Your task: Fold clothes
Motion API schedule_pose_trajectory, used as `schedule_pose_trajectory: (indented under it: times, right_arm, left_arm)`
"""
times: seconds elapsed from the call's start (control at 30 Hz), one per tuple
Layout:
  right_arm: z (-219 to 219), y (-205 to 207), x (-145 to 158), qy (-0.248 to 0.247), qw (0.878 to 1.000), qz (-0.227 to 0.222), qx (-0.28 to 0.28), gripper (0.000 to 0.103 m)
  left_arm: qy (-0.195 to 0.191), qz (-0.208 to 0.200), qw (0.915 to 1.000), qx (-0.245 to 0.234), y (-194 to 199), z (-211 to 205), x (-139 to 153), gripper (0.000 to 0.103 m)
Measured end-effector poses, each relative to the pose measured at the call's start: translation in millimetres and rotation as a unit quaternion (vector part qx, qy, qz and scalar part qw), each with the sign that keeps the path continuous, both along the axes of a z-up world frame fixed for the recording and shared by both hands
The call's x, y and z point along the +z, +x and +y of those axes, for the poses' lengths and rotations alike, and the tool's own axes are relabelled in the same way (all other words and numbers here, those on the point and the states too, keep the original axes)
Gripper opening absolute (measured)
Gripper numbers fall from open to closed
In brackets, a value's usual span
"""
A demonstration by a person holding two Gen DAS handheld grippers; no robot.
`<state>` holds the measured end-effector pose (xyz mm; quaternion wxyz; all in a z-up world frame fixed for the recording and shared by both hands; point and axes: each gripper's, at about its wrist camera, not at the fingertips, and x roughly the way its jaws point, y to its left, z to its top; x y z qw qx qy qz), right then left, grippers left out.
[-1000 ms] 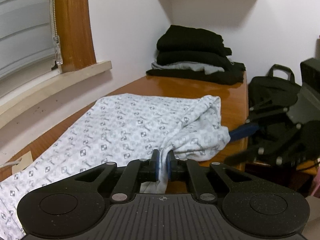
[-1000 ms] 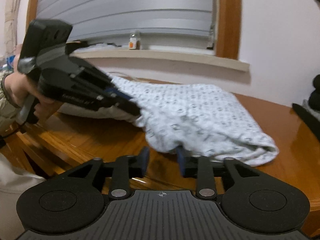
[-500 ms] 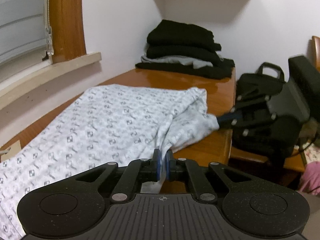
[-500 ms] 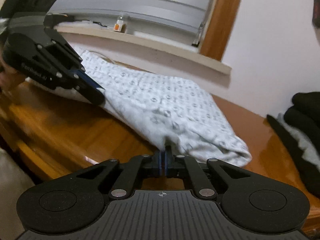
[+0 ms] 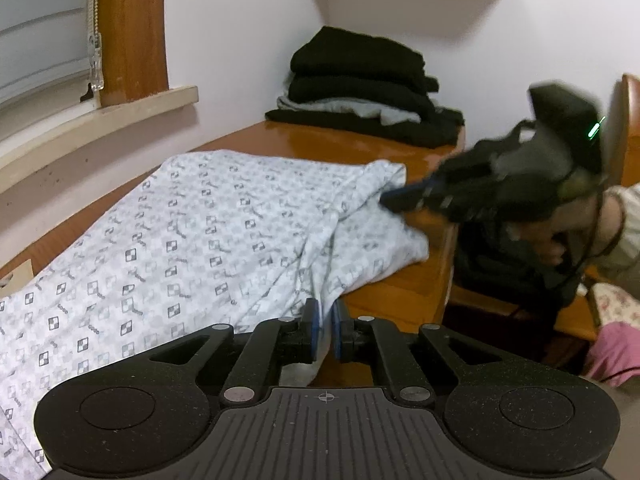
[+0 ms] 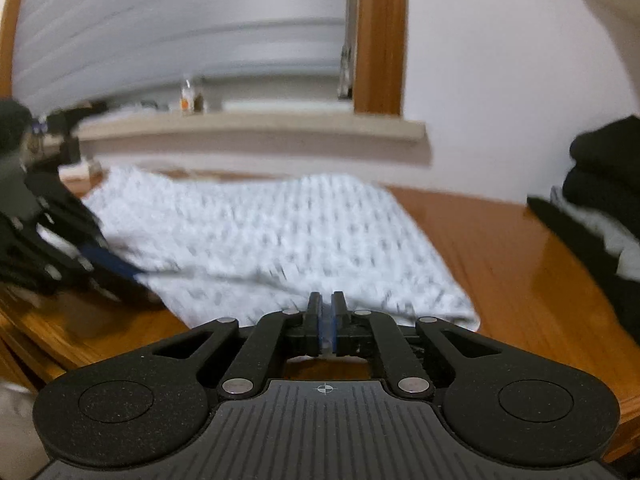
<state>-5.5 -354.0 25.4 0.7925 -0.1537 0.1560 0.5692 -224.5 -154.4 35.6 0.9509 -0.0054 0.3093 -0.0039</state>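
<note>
A white garment with a grey checker print [image 5: 192, 232] lies spread on the wooden table [image 5: 340, 144]. My left gripper [image 5: 325, 312] is shut on the garment's near edge, and cloth runs between its pads. In the left wrist view my right gripper [image 5: 394, 198] grips the garment's far right corner above the table edge. In the right wrist view the garment [image 6: 288, 232] is blurred, my right gripper [image 6: 327, 306] is shut on its front hem, and the left gripper [image 6: 116, 266] pinches the left edge.
A stack of folded black and grey clothes [image 5: 360, 88] sits at the table's far corner, also at the right in the right wrist view [image 6: 600, 200]. A windowsill [image 6: 256, 132] with a small bottle [image 6: 188, 98] runs along the wall. A pink cloth [image 5: 616, 352] lies below right.
My right gripper closed on the garment's hem and has lifted its corner up and toward the window side. My left gripper stays shut on the near edge.
</note>
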Motion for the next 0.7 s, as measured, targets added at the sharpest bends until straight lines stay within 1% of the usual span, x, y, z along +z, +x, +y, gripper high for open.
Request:
schedule_pose_trajectory:
  times: [0.07,0.1,0.13,0.17,0.23,0.27,0.3,0.37,0.4,0.43,0.47,0.53,0.63,0.7]
  right_arm:
    - [1,3,-4,-0.015,1.0,-0.007,-0.017,0.006]
    - [1,4,-6,-0.022,0.999,-0.011,-0.026,0.006]
    - [2,5,-7,-0.029,0.999,-0.015,-0.035,0.006]
    - [-1,6,-6,-0.026,0.999,-0.016,-0.036,0.007]
    - [-6,5,0,-0.011,0.999,-0.016,-0.031,0.007]
    - [-6,5,3,-0.002,0.999,-0.016,-0.027,0.007]
    - [-6,5,5,0.007,1.0,-0.016,-0.024,0.007]
    - [3,7,10,0.024,1.0,-0.011,-0.014,0.012]
    - [11,10,12,0.032,0.999,-0.009,-0.013,0.014]
    - [18,12,14,0.041,0.999,-0.006,-0.012,0.017]
    - [27,16,15,0.046,0.999,0.004,-0.007,0.022]
    - [44,24,12,0.047,0.999,0.022,0.007,0.023]
    - [56,25,3,0.027,1.0,0.011,0.003,0.023]
    - [50,28,-7,0.005,1.0,0.015,0.0,0.023]
  left_arm:
    - [-0.011,-0.013,0.9999,0.001,-2,2,10,0.009]
    - [-0.013,-0.02,0.9997,0.003,-3,4,14,0.016]
    - [-0.011,-0.028,0.9995,0.007,-3,6,19,0.021]
    - [-0.007,-0.035,0.9993,0.014,-3,9,23,0.028]
    - [0.004,-0.041,0.9988,0.028,1,16,28,0.028]
    - [0.012,-0.042,0.9984,0.037,4,21,29,0.03]
    - [0.022,-0.042,0.9977,0.048,8,27,29,0.036]
    - [0.038,-0.036,0.9961,0.071,17,42,29,0.04]
    - [0.044,-0.034,0.995,0.083,21,51,29,0.046]
    - [0.049,-0.033,0.9938,0.095,26,61,29,0.05]
    - [0.051,-0.031,0.9924,0.107,29,70,29,0.057]
    - [0.05,-0.028,0.9899,0.13,33,88,27,0.058]
    - [0.033,-0.014,0.987,0.157,29,112,17,0.058]
    - [0.018,-0.001,0.9859,0.166,22,122,7,0.058]
